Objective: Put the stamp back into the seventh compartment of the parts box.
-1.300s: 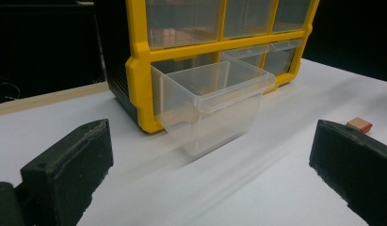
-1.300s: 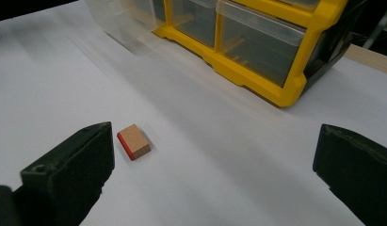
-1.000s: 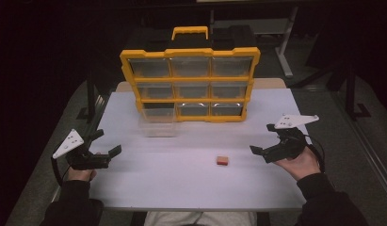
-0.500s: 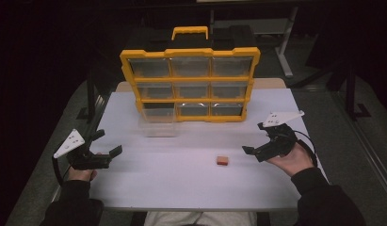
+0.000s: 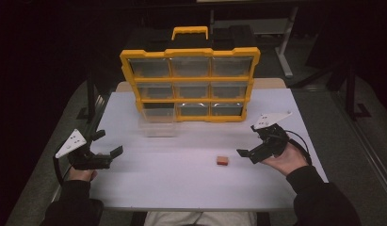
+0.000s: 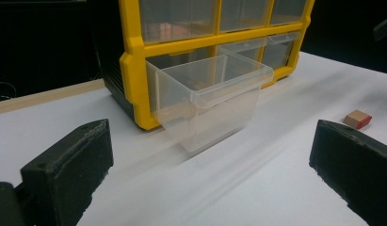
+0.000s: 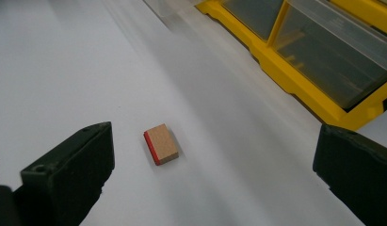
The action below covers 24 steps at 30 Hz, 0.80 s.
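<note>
A small wooden block (image 5: 222,161) with one red edge lies on the white table (image 5: 181,188), right of centre. My right gripper (image 5: 249,140) is open, just right of the block and a little above the table. In the right gripper view the block (image 7: 161,144) lies flat ahead, between the wide-apart jaws of that gripper (image 7: 212,179). My left gripper (image 5: 108,142) stands open at the table's left, holding nothing. In the left gripper view the left gripper (image 6: 210,179) faces a clear drawer (image 6: 210,101) pulled out from the yellow organizer (image 6: 134,61).
The yellow organizer (image 5: 189,84), with a handle and clear drawers, stands upright at the back of the table. Its bottom-left drawer (image 5: 157,123) sticks out toward me and looks empty. The table's edges lie close to both hands.
My right gripper has moved left toward the wooden block, still open. The left gripper, block and drawer have stayed put.
</note>
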Motion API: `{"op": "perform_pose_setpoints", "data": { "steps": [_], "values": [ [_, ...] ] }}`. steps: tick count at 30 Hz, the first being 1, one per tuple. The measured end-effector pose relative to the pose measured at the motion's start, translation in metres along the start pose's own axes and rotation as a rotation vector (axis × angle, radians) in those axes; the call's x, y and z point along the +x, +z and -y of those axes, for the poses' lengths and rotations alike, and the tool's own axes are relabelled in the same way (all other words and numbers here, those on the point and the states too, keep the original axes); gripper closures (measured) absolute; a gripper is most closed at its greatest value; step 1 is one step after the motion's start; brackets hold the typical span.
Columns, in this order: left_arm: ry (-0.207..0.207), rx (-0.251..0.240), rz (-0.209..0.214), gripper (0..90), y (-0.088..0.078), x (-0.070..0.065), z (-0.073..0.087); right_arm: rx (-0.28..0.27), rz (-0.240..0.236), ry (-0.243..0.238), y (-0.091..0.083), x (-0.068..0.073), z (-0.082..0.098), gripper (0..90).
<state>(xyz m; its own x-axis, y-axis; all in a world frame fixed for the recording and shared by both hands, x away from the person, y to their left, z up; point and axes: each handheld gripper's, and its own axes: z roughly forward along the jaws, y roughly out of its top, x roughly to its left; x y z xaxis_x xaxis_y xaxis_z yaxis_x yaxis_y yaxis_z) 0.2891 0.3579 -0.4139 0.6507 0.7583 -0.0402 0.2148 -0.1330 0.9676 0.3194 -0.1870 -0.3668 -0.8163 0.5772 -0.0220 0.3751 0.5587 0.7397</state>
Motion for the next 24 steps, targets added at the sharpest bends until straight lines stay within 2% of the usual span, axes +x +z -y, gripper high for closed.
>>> {"op": "perform_pose_setpoints", "data": {
  "steps": [6, 10, 20, 24],
  "values": [
    [-0.003, -0.004, 0.001, 0.0, 0.0, 0.0, 0.0, 0.029, -0.013, -0.012, 0.007, 0.002, -0.001, 0.0],
    [0.001, 0.0, 0.0, 0.1, 0.0, 0.0, 0.0, 0.025, -0.039, -0.014, 0.012, 0.005, -0.002, 0.0],
    [0.002, -0.004, 0.015, 0.0, 0.001, -0.003, -0.001, 0.094, -0.076, -0.073, 0.028, 0.012, -0.004, 0.0],
    [0.005, -0.005, 0.019, 0.0, 0.001, -0.003, -0.001, 0.101, -0.082, -0.082, 0.031, 0.012, -0.005, 0.0]
  ]
}}
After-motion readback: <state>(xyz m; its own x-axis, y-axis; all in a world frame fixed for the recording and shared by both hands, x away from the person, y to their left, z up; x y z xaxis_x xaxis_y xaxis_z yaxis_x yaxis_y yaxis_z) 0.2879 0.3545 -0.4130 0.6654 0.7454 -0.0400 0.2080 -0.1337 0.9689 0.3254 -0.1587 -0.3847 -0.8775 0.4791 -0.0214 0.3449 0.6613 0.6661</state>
